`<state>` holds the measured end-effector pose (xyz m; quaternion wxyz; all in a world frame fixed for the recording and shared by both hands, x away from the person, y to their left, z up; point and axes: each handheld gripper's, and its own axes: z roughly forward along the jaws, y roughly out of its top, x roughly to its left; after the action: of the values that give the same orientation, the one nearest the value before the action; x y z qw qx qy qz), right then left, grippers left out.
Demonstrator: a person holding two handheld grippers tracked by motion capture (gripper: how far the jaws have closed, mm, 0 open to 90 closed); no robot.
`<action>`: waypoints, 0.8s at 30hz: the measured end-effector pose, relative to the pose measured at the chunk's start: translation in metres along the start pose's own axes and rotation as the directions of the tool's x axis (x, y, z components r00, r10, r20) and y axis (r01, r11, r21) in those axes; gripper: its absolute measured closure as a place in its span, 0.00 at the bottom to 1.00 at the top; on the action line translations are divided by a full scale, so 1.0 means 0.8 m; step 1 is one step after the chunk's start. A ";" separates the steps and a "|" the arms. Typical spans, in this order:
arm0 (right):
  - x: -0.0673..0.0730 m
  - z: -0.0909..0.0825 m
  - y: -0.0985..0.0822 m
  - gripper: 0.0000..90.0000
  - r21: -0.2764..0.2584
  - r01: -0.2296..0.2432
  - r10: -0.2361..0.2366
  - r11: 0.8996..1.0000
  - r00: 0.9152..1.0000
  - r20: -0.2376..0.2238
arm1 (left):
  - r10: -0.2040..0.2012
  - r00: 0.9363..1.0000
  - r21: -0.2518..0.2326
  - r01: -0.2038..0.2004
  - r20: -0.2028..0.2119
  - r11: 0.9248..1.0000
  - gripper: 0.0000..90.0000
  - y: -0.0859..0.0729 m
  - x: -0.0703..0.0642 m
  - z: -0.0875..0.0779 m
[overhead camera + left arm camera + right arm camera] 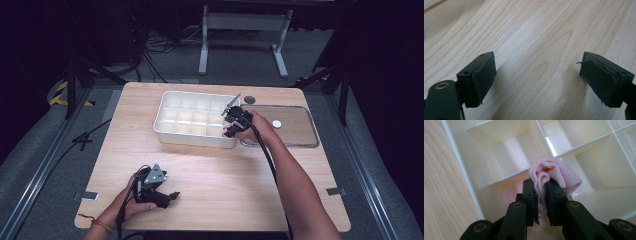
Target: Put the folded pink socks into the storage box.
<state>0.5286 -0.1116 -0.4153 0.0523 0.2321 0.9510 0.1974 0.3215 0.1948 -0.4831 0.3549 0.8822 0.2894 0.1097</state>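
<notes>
The pink cloth is bunched upright over a corner compartment of the white divided tray, its folds rising straight out of the right gripper, whose jaws pinch it tight. It probably hangs just above the compartment floor, though contact is hidden. The left gripper rests well apart on the wooden table, jaws wide and empty.

We see bare table between both hands, free passage. White divider tray blocks the far middle; its thin walls box in the right gripper. Clear lid lies flat right of it.
</notes>
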 end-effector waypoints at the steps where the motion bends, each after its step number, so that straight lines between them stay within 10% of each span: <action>1: -0.001 0.001 0.000 0.88 0.003 -0.001 0.001 1.000 1.000 0.000 | 0.000 1.000 0.000 0.000 0.000 1.000 0.15 0.000 0.000 0.000; 24: 0.001 0.010 -0.002 0.88 0.013 -0.014 0.014 1.000 1.000 0.012 | 0.002 1.000 0.003 -0.002 0.002 1.000 0.15 0.000 0.000 0.000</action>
<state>0.5284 -0.1097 -0.4232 0.0552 0.2404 0.9503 0.1902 0.3216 0.1950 -0.4830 0.3538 0.8831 0.2883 0.1089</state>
